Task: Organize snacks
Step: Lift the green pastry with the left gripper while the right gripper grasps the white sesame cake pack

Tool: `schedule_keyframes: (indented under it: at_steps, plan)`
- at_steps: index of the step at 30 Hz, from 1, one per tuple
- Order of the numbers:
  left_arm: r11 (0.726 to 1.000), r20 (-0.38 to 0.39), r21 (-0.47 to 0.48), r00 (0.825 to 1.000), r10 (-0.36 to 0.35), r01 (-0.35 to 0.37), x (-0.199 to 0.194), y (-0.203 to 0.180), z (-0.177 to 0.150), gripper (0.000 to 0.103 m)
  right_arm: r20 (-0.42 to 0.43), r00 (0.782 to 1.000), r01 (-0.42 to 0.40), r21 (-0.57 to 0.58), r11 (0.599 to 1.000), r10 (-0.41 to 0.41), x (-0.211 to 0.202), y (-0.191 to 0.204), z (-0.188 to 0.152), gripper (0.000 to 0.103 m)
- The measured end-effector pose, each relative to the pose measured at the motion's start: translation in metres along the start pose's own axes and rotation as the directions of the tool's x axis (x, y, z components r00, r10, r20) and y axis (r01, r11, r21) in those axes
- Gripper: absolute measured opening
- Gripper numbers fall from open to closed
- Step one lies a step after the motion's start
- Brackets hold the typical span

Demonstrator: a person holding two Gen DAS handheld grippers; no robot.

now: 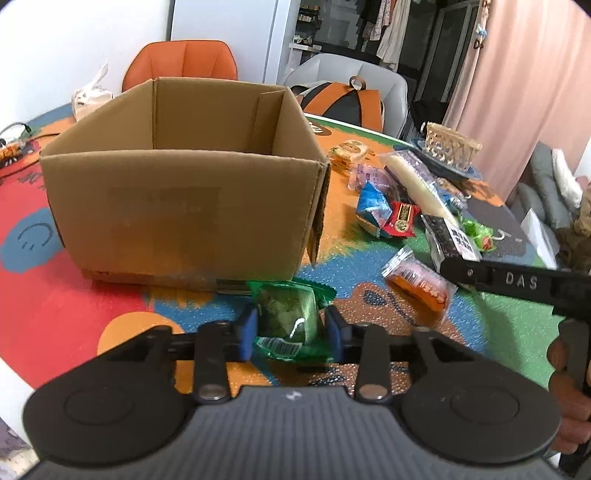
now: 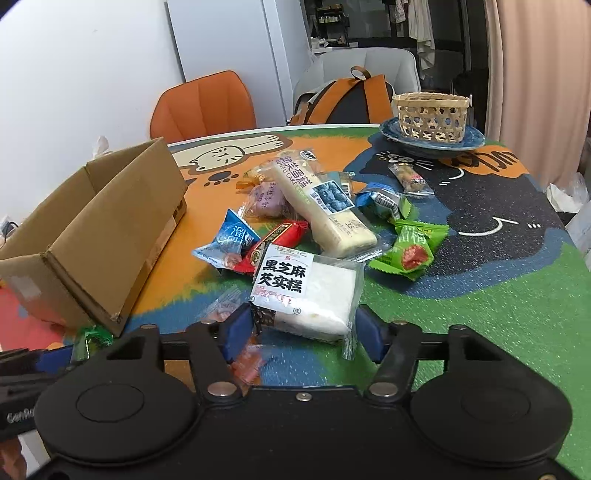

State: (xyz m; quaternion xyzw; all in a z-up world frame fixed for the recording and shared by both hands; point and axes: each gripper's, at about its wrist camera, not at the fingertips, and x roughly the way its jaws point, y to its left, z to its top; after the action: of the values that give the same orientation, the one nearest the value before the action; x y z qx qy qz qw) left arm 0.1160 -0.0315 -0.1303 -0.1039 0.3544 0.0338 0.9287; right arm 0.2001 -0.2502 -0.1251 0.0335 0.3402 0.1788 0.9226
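Premises: a lived-in home, dining or living area. A worktop carries a cartoon cat mat in bright colours. Two padded chairs stand at its far side, one orange chair and one pale grey chair, the latter holding an orange and black backpack. Clothing hangs on a rack in the room behind. A pink curtain covers the right side. A woven basket sits on a blue plate. Wrapped snacks lie loose beside an open cardboard box. A tissue pack stands near the white wall.
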Motion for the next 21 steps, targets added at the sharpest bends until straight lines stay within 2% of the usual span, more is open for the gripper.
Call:
schedule_keyframes:
  at_steps: [3,13,18,21]
  plan:
    - [1.0,-0.001,-0.006,1.0,-0.011,0.011,-0.004,0.002,0.0,0.032,0.002,1.0,-0.005,0.001,1.0,0.005,-0.005,0.0,0.0,0.052]
    - [0.999,0.049,-0.024,0.998,-0.035,0.037,-0.023,0.008,0.005,0.031,-0.024,0.999,0.028,0.013,1.0,-0.027,-0.02,-0.006,-0.006,0.054]
    - [0.998,0.055,-0.028,0.997,-0.048,0.049,-0.027,0.01,0.004,0.031,-0.005,0.998,0.065,-0.004,0.998,-0.065,-0.023,-0.002,-0.005,0.086]
    - [0.998,0.062,-0.022,0.997,-0.054,0.056,-0.032,0.01,0.005,0.031,-0.009,0.998,0.066,-0.018,0.998,-0.066,-0.015,0.002,-0.002,0.093]
